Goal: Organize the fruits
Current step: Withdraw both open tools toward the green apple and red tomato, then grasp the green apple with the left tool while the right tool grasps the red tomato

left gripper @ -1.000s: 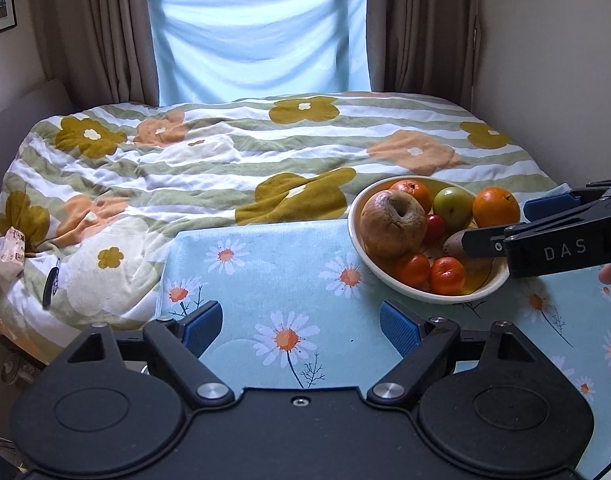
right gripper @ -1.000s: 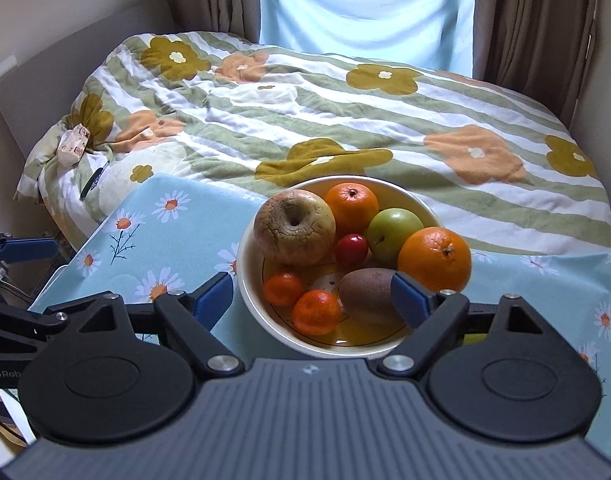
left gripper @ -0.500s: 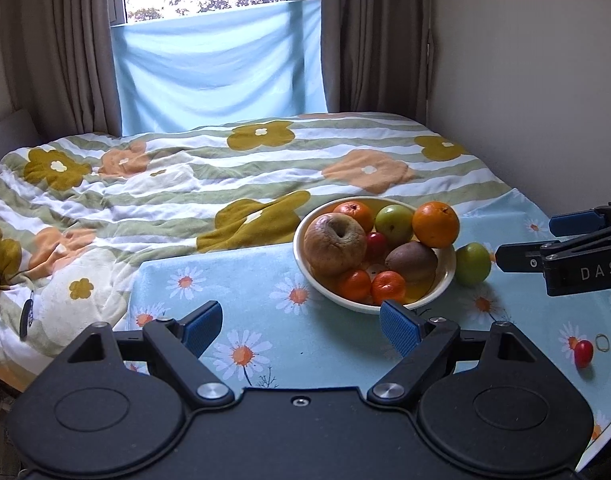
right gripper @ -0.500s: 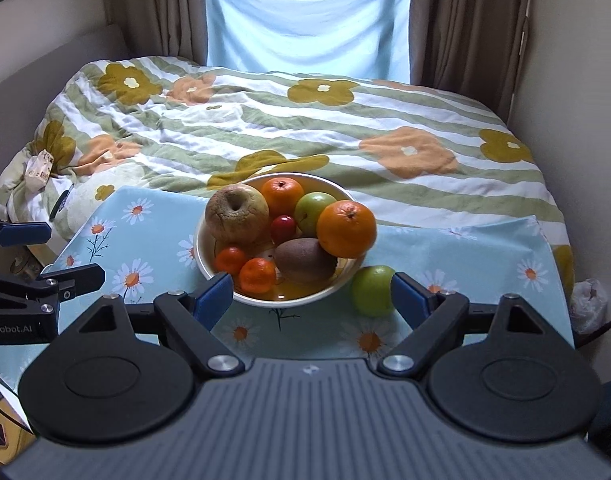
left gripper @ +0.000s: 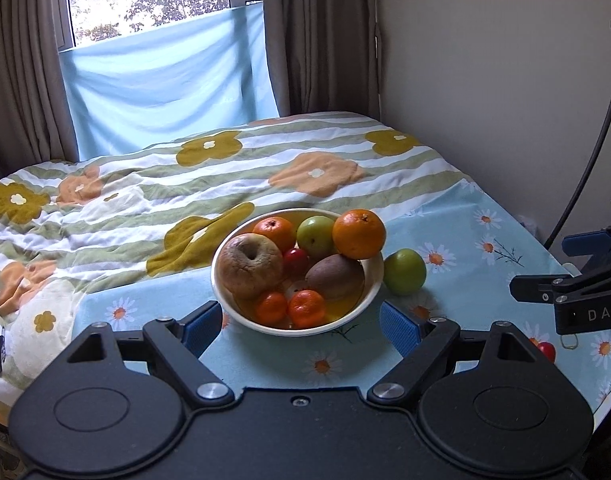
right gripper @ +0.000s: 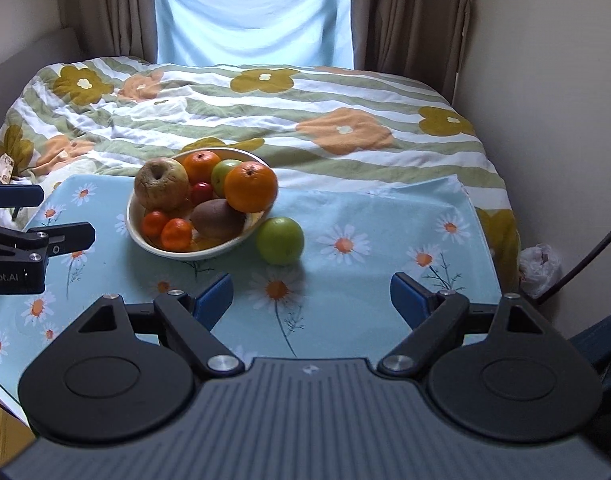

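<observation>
A cream bowl (left gripper: 241,314) (right gripper: 137,232) holds several fruits: a brown apple (left gripper: 249,264), oranges (left gripper: 358,234), a green apple (left gripper: 315,236), a kiwi (left gripper: 334,276), small tangerines and a red cherry tomato. A loose green apple (left gripper: 404,271) (right gripper: 280,241) lies on the daisy cloth just right of the bowl. A small red fruit (left gripper: 546,350) lies at the right, near the right gripper's body. My left gripper (left gripper: 301,324) is open and empty, just in front of the bowl. My right gripper (right gripper: 311,298) is open and empty, in front of the loose green apple.
The table has a light blue daisy tablecloth (right gripper: 385,248). Behind it is a bed with a flowered striped duvet (right gripper: 265,108). A wall (right gripper: 545,80) runs along the right. A black cable (left gripper: 585,168) hangs at the right edge. A white bag (right gripper: 541,268) lies beside the bed.
Both grippers have pulled back from the bowl and risen. The right gripper moved right. The loose green apple and the small red fruit came into view.
</observation>
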Motion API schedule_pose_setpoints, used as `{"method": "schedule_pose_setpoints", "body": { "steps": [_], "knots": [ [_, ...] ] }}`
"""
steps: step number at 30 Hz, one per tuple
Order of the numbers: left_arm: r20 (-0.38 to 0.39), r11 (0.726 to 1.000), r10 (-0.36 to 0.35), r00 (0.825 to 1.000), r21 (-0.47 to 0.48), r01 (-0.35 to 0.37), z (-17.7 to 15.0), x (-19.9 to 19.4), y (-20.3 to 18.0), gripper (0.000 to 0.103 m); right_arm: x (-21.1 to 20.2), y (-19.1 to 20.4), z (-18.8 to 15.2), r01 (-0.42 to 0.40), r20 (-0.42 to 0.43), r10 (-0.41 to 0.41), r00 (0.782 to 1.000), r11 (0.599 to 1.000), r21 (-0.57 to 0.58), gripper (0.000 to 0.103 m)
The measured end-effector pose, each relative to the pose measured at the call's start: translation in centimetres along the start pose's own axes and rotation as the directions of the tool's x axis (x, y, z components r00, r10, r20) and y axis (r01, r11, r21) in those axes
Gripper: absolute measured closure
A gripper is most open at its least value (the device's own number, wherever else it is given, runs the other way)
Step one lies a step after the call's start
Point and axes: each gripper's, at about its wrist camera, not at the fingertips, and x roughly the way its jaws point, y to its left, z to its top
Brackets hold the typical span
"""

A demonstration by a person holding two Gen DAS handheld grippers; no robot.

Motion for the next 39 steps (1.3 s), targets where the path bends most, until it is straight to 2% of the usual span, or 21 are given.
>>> {"method": "schedule_pose_setpoints", "body": {
  "steps": [13,22,28,39],
  "knots": [
    [-0.066,0.996,-0.030,0.997,0.084,0.035,1.3,5.4,-7.9,0.014,1.8,-6.2,-4.8,0.037,-0.116,-0.031,0.993,0.998,0.047,0.003],
    [-0.105,0.985,0.006,0.994,0.173,0.012,1.4,9.4,-11.3,0.014,3.2,-7.0,-7.2,-0.014,-0.208,0.032,0.978,0.996,0.086,0.006],
    [-0.128,0.982,0.037,0.991,0.189,-0.012,1.9,11.8,-12.1,0.016,4.4,-6.6,-7.9,-0.043,-0.245,0.065,0.967,0.995,0.092,0.020],
    [-0.148,0.960,0.071,0.987,0.277,-0.027,2.0,15.7,-13.9,0.026,5.8,-6.6,-7.8,-0.072,-0.277,0.091,0.957,0.994,0.077,0.030]
  ]
}}
